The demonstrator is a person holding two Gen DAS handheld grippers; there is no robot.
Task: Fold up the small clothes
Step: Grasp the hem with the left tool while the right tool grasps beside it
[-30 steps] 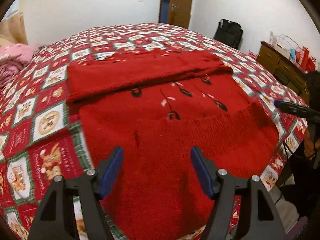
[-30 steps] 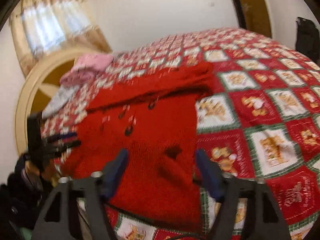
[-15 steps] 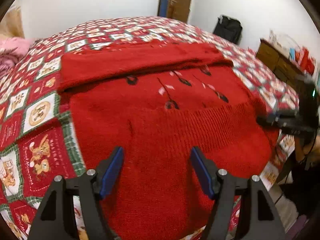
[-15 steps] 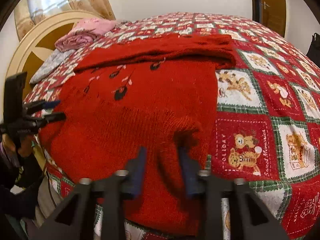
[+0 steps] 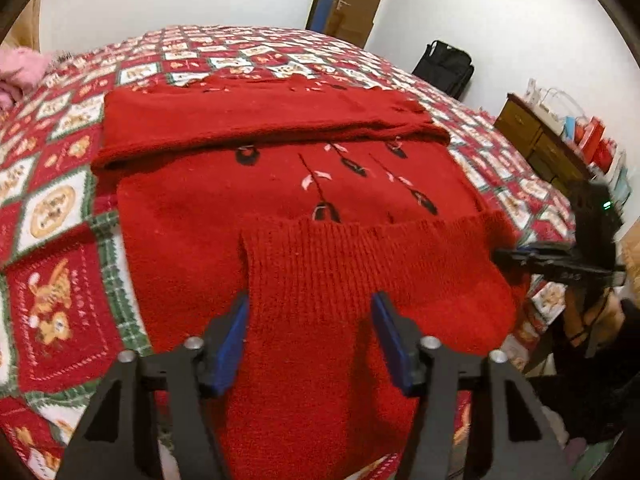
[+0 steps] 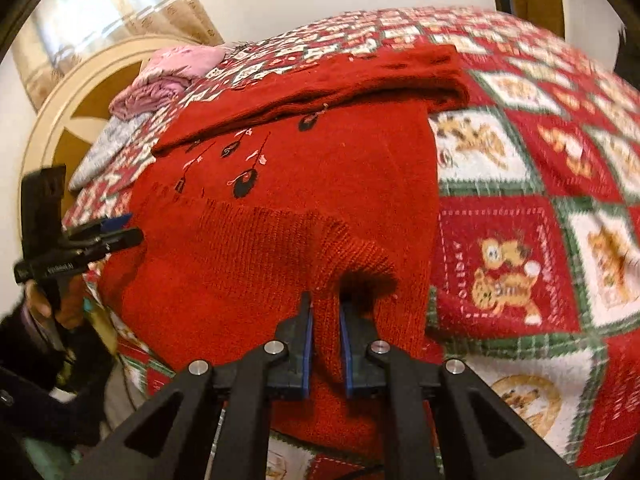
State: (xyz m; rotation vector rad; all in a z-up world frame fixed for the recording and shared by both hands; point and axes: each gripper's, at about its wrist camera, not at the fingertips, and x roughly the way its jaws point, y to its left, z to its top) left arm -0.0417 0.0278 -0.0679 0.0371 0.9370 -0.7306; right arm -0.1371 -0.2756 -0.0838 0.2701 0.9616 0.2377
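Observation:
A red knitted sweater (image 5: 224,208) with black and pink flower embroidery lies on the bed, its sleeves folded across the top. Its ribbed hem (image 5: 360,256) is turned up over the body. My left gripper (image 5: 310,324) is open, with the lifted hem fabric between its blue pads, not pinched. In the right wrist view the sweater (image 6: 304,168) fills the middle, and my right gripper (image 6: 325,316) is shut on the ribbed hem (image 6: 320,248), which rises in a peak. The right gripper also shows at the right of the left wrist view (image 5: 516,256), at the hem's corner.
A red, white and green Christmas quilt (image 5: 52,208) covers the bed. Pink folded clothes (image 6: 168,76) lie near the round headboard (image 6: 72,120). A wooden dresser (image 5: 536,136) and a black bag (image 5: 444,66) stand by the far wall.
My right gripper has closed on the hem and raised it. The hem has moved up over the sweater's body. My left gripper has stayed open and come closer to the hem.

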